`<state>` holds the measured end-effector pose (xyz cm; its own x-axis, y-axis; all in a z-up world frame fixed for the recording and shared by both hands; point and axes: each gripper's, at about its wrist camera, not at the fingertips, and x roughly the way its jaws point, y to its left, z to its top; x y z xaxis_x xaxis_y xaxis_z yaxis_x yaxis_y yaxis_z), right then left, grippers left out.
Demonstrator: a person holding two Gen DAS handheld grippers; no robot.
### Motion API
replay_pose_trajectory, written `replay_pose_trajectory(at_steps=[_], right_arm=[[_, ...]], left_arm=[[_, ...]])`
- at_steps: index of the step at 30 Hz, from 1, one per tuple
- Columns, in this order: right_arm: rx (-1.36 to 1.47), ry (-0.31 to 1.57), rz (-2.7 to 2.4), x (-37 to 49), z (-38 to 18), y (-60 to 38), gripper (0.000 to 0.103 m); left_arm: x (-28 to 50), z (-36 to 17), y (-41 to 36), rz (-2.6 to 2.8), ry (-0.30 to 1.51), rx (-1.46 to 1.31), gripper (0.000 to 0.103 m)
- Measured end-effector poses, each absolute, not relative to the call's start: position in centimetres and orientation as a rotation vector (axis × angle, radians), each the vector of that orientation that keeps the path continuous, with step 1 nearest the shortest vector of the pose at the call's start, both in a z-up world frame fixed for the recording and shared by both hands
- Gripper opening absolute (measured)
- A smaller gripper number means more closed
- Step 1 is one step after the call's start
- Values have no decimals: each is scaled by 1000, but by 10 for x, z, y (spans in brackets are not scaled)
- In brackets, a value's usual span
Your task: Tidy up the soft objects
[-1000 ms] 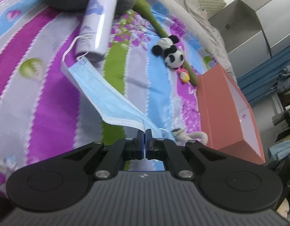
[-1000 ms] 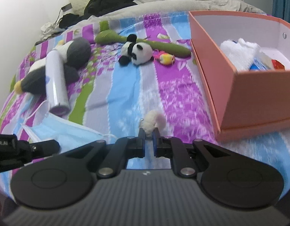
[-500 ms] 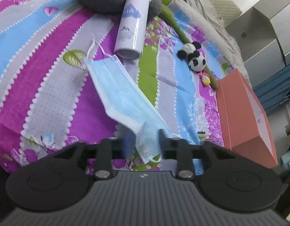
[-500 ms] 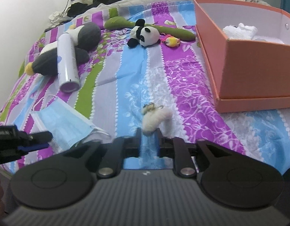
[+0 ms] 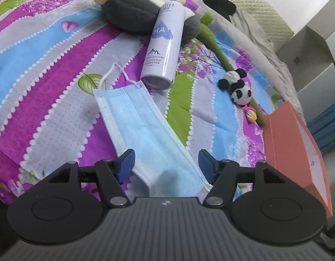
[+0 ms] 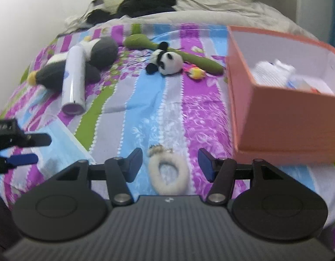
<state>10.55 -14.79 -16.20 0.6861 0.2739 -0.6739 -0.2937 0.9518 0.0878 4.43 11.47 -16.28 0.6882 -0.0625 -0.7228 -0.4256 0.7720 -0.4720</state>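
Observation:
A blue face mask point(image 5: 143, 128) lies flat on the striped bedspread, its near end between the wide-open fingers of my left gripper point(image 5: 166, 163), which holds nothing. A white fluffy ring point(image 6: 168, 171) lies on the bed between the wide-open fingers of my right gripper point(image 6: 170, 163). The left gripper point(image 6: 26, 150) and the mask point(image 6: 58, 143) also show at the left of the right wrist view. A small panda plush point(image 6: 166, 62) point(image 5: 238, 87), a grey penguin plush point(image 5: 132, 13) point(image 6: 95, 56) and a green plush stem point(image 6: 185, 58) lie further back.
An orange box point(image 6: 282, 117) point(image 5: 298, 150) stands open at the right with white soft items inside. A white spray can point(image 5: 163, 43) point(image 6: 74, 82) lies against the penguin. A small yellow-pink toy point(image 6: 196, 72) sits by the panda. Dark clothes and a pillow lie at the bed's far end.
Both grippers have opened and pulled back. The left one let go of the mask, which now lies flat. The right one let go of the fluffy ring, which now lies on the bed.

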Motion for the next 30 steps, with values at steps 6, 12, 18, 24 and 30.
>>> replay_pose_trajectory(at_steps=[6,12,18,24,30], right_arm=[[-124,814,365,127,-190,-130,51],[-134,826,391,130,-194,-125,21],[-146,791,397,128,-182,-114,15],[-167,742,452,122,-170,-93,14],[-182,784,535,115,-183,-66,14]], left_arm=[[61,-173,97,225,802,-569,79],[61,-176,88,271,802,-510,79],[53,-174,92,309,784,-529,79],[40,-174,104,372,765,-594,79],[40,-183,109,388,778,-635,79]])
